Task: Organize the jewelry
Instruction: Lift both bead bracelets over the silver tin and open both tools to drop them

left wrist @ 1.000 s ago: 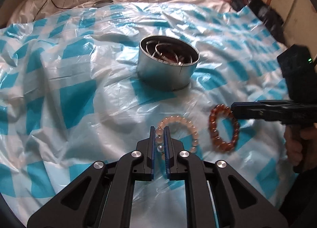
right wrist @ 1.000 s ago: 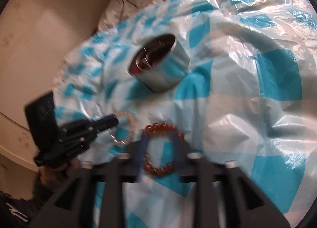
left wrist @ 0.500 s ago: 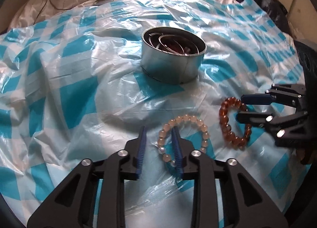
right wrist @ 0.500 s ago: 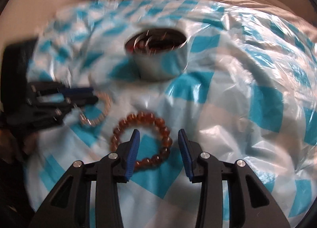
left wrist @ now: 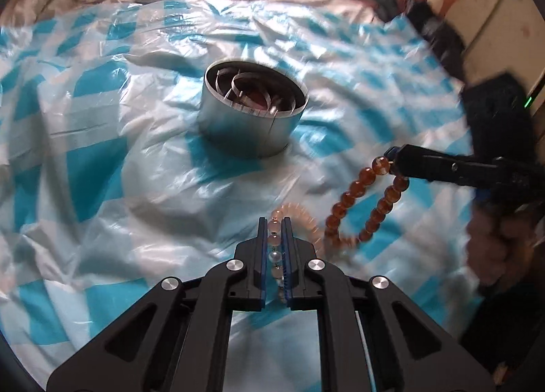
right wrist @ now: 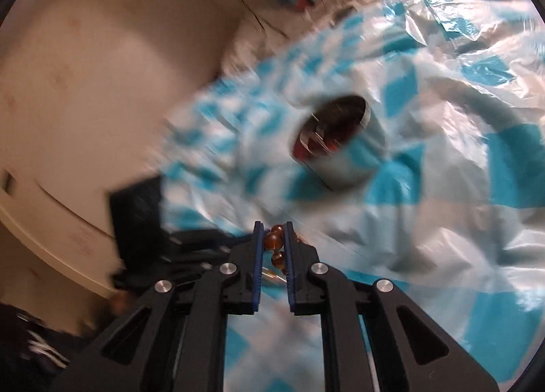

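both grippers have just clamped shut, each on its own beaded bracelet, on the near side of the round metal tin point(left wrist: 253, 112) standing open on the blue-and-white checked plastic sheet point(left wrist: 102, 167). the left gripper point(left wrist: 274, 238) pinches the pale peach bracelet point(left wrist: 299, 218) across one side of its loop, the rest trailing on the sheet toward the right, a hold that looks meant to carry it to the tin. the right gripper point(left wrist: 391, 162), nearer the tin's right side, grips the amber bracelet point(left wrist: 361, 201) by its top beads so the loop hangs down and its lower end seems barely touching the sheet. the tin already holds silver bangles and something reddish, so it is likely where the jewelry goes. much is hard to read: the right wrist view is smeared with motion, showing only a few amber beads between its pads point(right wrist: 259, 245), and the tin's contents blur together. the hand point(left wrist: 494, 242) on the right gripper is dim and cut off
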The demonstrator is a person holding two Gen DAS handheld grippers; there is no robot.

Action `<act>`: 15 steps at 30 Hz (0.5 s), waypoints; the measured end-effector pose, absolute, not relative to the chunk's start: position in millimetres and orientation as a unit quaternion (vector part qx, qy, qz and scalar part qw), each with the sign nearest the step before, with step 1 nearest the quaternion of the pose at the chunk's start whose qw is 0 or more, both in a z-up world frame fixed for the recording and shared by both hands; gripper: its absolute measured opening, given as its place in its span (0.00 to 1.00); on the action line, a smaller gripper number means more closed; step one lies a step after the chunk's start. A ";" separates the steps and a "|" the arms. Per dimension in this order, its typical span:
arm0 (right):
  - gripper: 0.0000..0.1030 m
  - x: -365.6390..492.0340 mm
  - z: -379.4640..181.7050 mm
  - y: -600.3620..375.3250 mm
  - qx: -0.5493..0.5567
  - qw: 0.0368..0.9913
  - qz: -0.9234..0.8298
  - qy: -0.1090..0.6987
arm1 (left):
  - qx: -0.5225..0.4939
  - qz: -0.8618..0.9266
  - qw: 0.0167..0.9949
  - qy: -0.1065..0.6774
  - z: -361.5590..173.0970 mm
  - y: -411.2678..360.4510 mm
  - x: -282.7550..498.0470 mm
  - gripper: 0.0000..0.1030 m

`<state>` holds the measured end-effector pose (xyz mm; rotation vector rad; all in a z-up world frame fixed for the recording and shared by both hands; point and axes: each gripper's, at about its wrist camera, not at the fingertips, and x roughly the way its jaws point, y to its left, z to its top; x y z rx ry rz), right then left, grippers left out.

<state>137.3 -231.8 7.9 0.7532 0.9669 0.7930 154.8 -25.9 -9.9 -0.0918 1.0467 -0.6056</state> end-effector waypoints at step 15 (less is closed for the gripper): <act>0.12 156.6 23.5 -252.7 0.455 0.726 0.363 0.366 | -0.098 -0.290 0.853 0.423 48.6 -12.6 169.7 0.07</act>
